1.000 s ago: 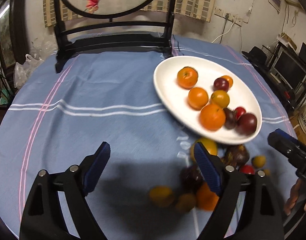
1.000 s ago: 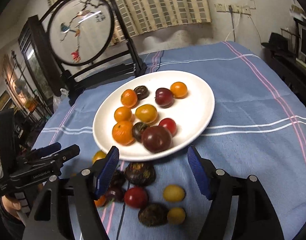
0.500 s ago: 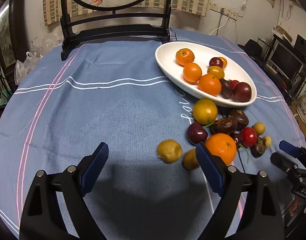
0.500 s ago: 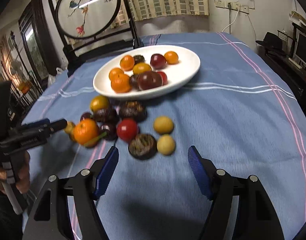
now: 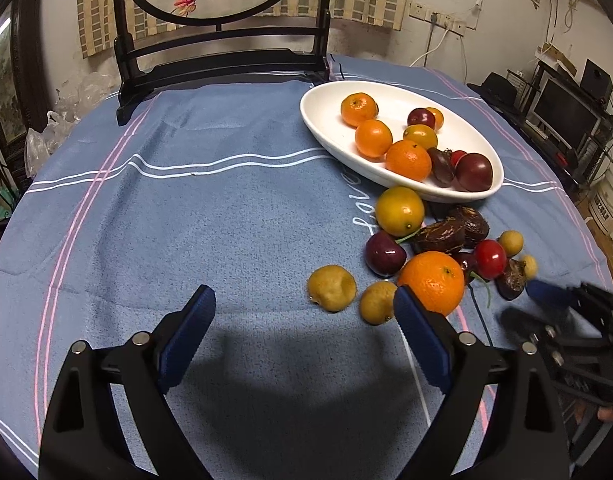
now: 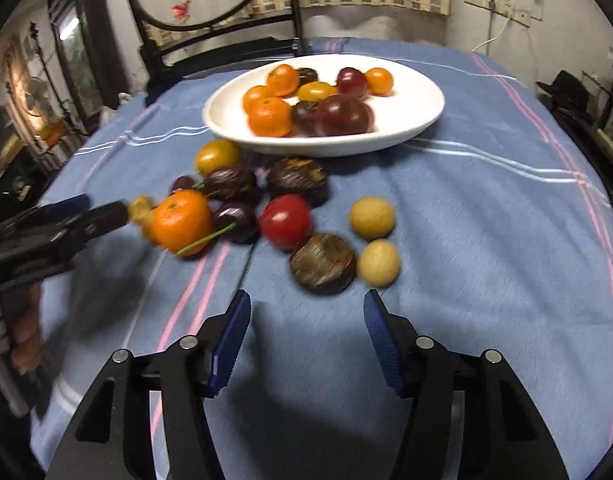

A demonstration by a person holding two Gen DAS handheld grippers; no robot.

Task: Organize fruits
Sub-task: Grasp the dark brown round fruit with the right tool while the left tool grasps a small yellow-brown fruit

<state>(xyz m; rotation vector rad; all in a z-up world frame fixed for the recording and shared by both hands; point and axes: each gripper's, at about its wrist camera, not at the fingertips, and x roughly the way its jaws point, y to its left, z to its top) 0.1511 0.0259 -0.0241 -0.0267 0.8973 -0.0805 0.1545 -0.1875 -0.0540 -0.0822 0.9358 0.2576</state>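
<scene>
We had the left tool (image 5: pixel 302 312) spread wide over the blue-clothed surface (image 5: pixel 186 220), nothing between its pads, its right pad just beside the loose orange (image 5: pixel 431 282). The right tool (image 6: pixel 306 320) was closing with its jaws empty, low over the cloth just short of a dark brown fruit (image 6: pixel 322 263) and two small yellow fruits. The loose fruit pile lay beside the white plate (image 6: pixel 418 120), which already held oranges and dark plums.
</scene>
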